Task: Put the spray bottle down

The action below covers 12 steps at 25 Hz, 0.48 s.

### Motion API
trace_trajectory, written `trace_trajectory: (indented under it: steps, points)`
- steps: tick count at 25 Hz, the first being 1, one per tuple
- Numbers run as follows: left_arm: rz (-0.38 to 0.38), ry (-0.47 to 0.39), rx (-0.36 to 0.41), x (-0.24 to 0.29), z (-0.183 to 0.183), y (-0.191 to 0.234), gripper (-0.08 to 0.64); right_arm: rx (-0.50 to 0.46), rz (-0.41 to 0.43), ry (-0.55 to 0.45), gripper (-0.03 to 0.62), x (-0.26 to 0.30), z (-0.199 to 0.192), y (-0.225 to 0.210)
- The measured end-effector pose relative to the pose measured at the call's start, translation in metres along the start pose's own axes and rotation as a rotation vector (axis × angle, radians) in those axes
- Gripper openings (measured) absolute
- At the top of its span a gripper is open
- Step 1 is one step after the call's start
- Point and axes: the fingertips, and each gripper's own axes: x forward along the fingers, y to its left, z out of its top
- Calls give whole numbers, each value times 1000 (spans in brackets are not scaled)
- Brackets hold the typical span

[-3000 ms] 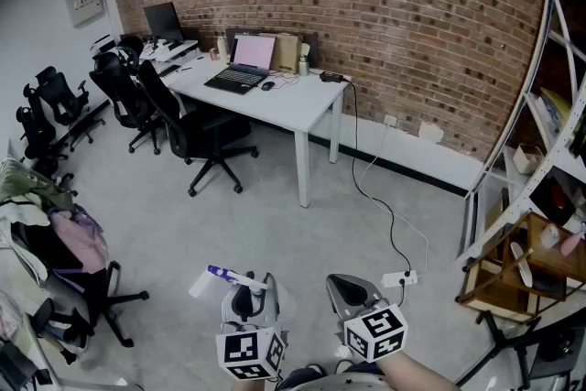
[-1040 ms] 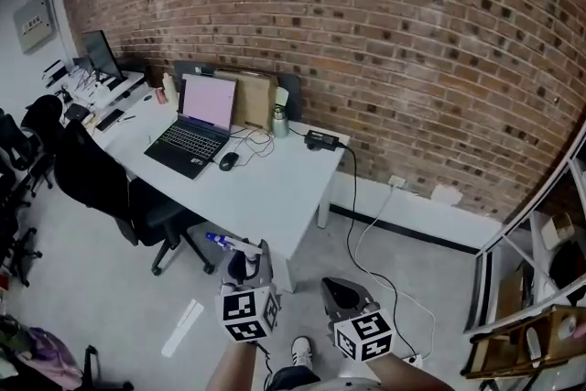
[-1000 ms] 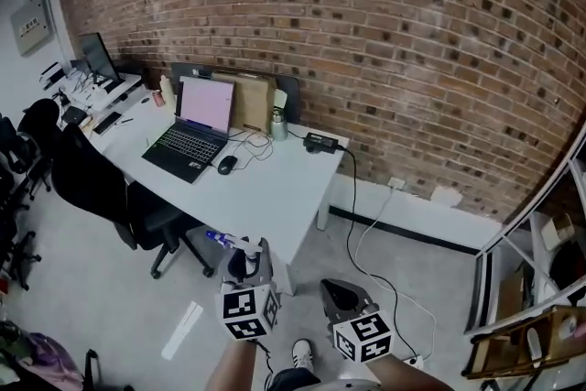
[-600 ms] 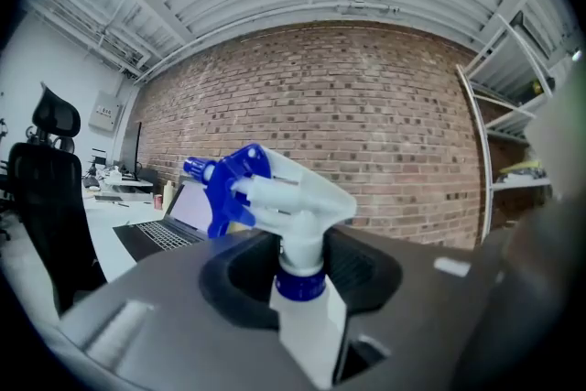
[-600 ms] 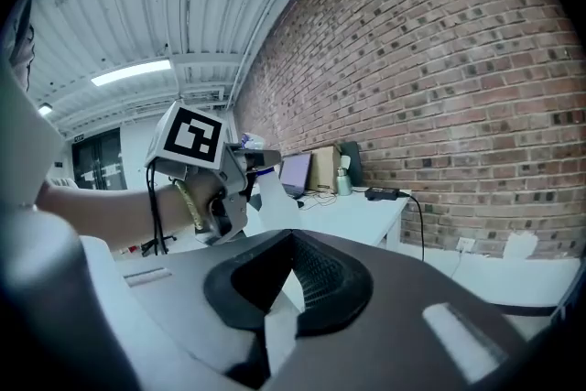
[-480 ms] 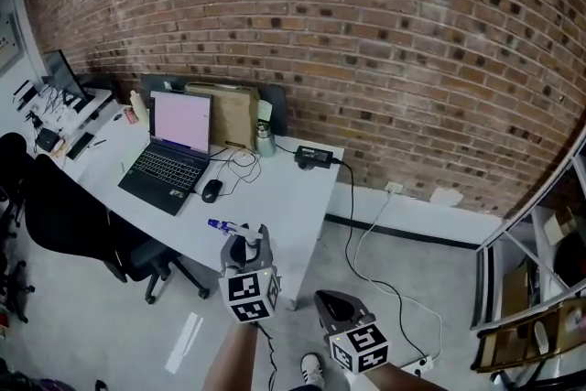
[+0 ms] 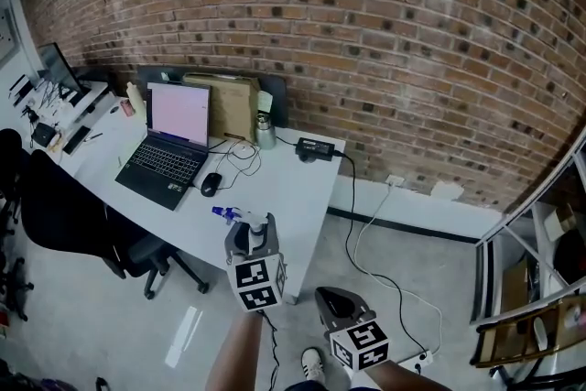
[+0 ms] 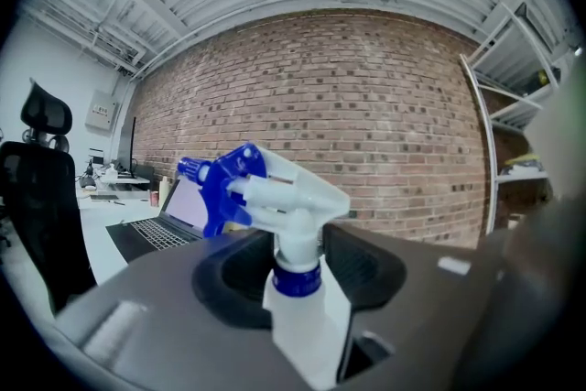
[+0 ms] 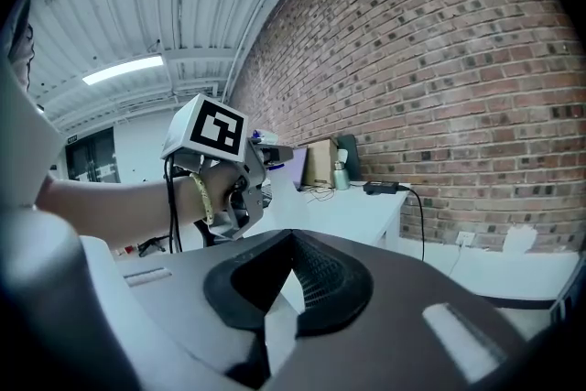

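Note:
A spray bottle (image 8: 291,224) with a white body and a blue trigger head stands upright between the jaws of my left gripper (image 8: 298,266), which is shut on its neck. In the head view the left gripper (image 7: 252,241) holds the spray bottle (image 7: 234,215) over the near edge of a white desk (image 7: 288,188). My right gripper (image 7: 337,305) hangs lower right over the grey floor, away from the desk. Its jaws (image 9: 293,275) are shut with nothing in them. The right gripper view also shows the left gripper (image 9: 240,171) and the hand holding it.
On the desk sit an open laptop (image 7: 165,151), a mouse (image 7: 209,186), a metal flask (image 7: 265,135), a power adapter (image 7: 316,147) with cables and a cardboard box (image 7: 229,101). A black office chair (image 7: 64,215) stands at the left, a wooden shelf (image 7: 536,325) at the right.
The view has closed in on the desk. My left gripper has carried the spray bottle forward from above the floor to over the desk's near edge. The right gripper stays low.

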Motion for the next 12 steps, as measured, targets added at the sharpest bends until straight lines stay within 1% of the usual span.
trace_trajectory:
  steps: [3,6,12]
  points:
    - [-29,0,11,2,-1,-6,208,-3,3,-3,0,-1,-1,0]
    - [-28,12,31,1,-2,-7,215,0,4,-4,0,-3,-1,1]
    - [-12,31,31,-11,-3,-4,225,-5,13,-21,0,-11,6,5]
